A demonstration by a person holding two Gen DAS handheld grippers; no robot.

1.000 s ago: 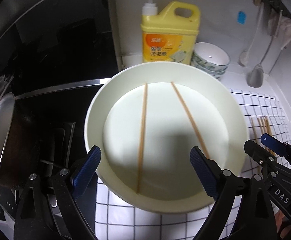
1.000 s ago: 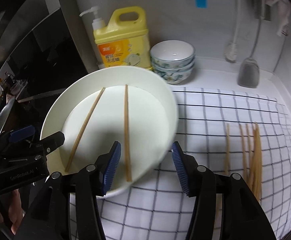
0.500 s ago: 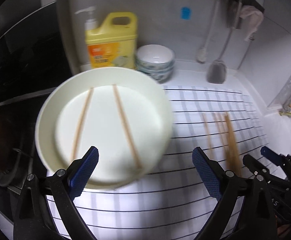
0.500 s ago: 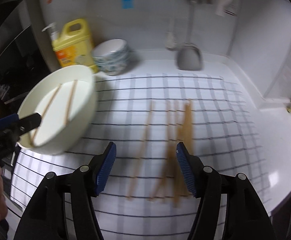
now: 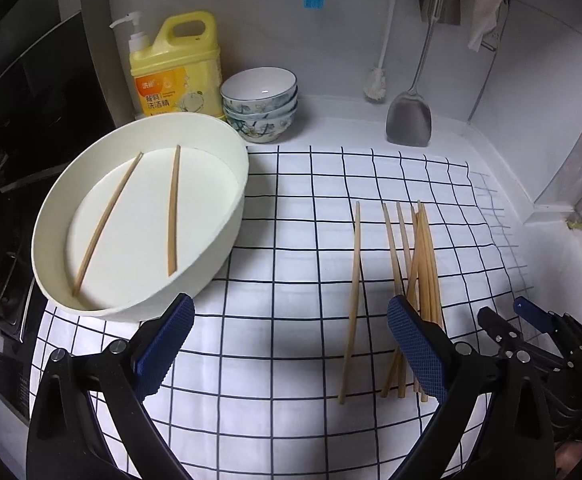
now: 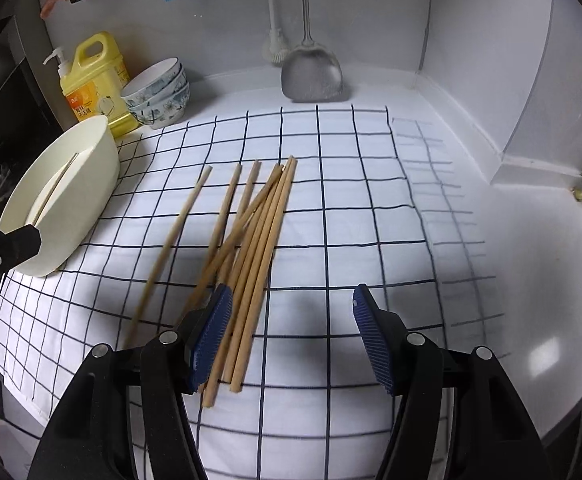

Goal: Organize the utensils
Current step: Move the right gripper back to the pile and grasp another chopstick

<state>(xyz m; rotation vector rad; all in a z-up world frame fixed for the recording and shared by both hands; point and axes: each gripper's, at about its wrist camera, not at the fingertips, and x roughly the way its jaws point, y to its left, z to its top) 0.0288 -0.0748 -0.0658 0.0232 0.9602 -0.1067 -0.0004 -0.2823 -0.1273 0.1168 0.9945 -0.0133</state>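
Observation:
A white basin point(image 5: 233, 224) stands at the left on the checked cloth point(image 5: 291, 240), with two wooden chopsticks point(image 5: 173, 208) lying in it. Several more chopsticks point(image 5: 423, 256) lie loose on the cloth to its right, one point(image 5: 355, 272) a little apart from the bundle. My left gripper point(image 5: 291, 340) hovers wide open over the cloth between basin and bundle, holding nothing. In the right wrist view my right gripper point(image 6: 291, 336) is open above the bundle's point(image 6: 263, 232) near ends. Its left pad point(image 6: 211, 332) is over the sticks and nothing sits between the pads.
A yellow detergent bottle point(image 5: 179, 76) and stacked patterned bowls point(image 5: 261, 104) stand at the back wall. A metal spatula point(image 5: 409, 120) and a brush point(image 5: 375, 84) hang there too. A dark stove area lies left of the basin. White counter point(image 6: 531, 260) runs right of the cloth.
Both grippers have swung right, away from above the basin to over the cloth and the loose chopsticks. The right gripper's jaws stand a little wider than a second ago.

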